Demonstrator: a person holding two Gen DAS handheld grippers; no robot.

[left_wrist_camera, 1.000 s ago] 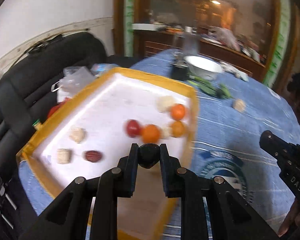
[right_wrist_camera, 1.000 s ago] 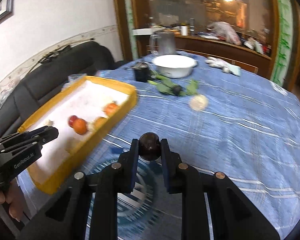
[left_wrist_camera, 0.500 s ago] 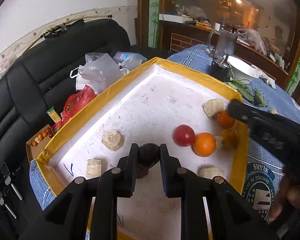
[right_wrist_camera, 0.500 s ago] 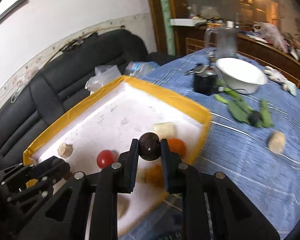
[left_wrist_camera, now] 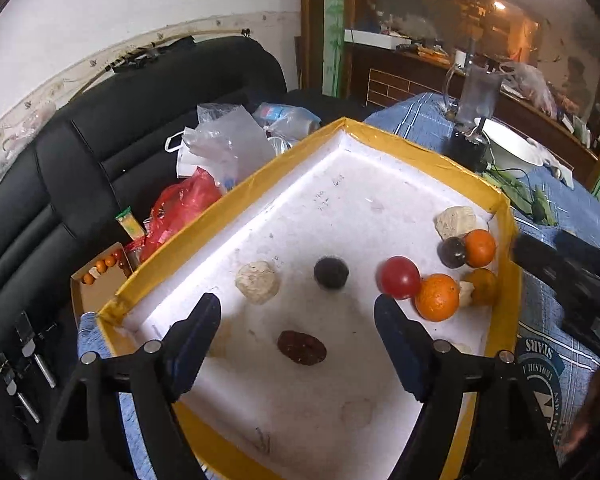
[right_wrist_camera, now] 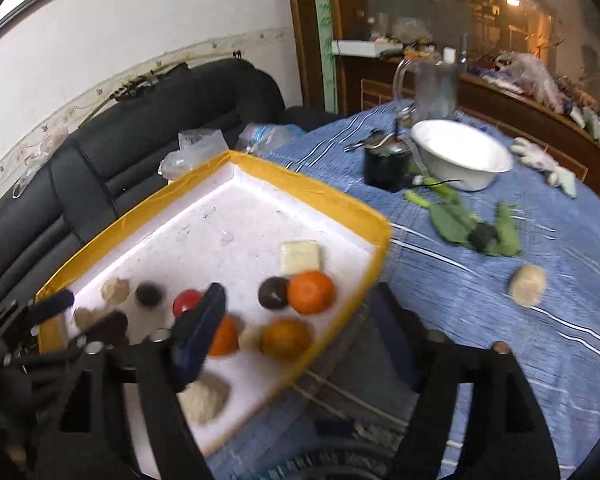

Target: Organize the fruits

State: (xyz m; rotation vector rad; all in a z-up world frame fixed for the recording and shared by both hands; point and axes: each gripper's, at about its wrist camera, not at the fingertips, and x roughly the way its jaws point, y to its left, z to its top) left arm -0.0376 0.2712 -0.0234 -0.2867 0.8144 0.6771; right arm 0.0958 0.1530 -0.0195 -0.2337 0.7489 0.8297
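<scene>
A white foam tray with a yellow rim (left_wrist_camera: 428,151) holds the fruit. My left gripper (left_wrist_camera: 296,312) stands open above it, with a dark round fruit (left_wrist_camera: 331,273) lying loose just beyond its fingers and a red date (left_wrist_camera: 301,347) below. A red tomato (left_wrist_camera: 399,282) and oranges (left_wrist_camera: 437,297) cluster at the right. My right gripper (right_wrist_camera: 296,308) is open over the tray's near corner. A second dark fruit (right_wrist_camera: 273,292) rests against an orange (right_wrist_camera: 311,291) ahead of it. The left gripper (right_wrist_camera: 84,316) shows at the left of the right wrist view.
Beige lumps (left_wrist_camera: 257,282) lie in the tray. On the blue tablecloth sit a white bowl (right_wrist_camera: 460,156), a black jar (right_wrist_camera: 386,168), green leaves (right_wrist_camera: 460,220) and a beige lump (right_wrist_camera: 527,284). Plastic bags (left_wrist_camera: 216,148) lie on the black sofa beside the tray.
Both grippers were shut on dark round fruits and have opened. One fruit now lies mid-tray, the other beside the far orange. The right gripper drew back toward the tray's corner.
</scene>
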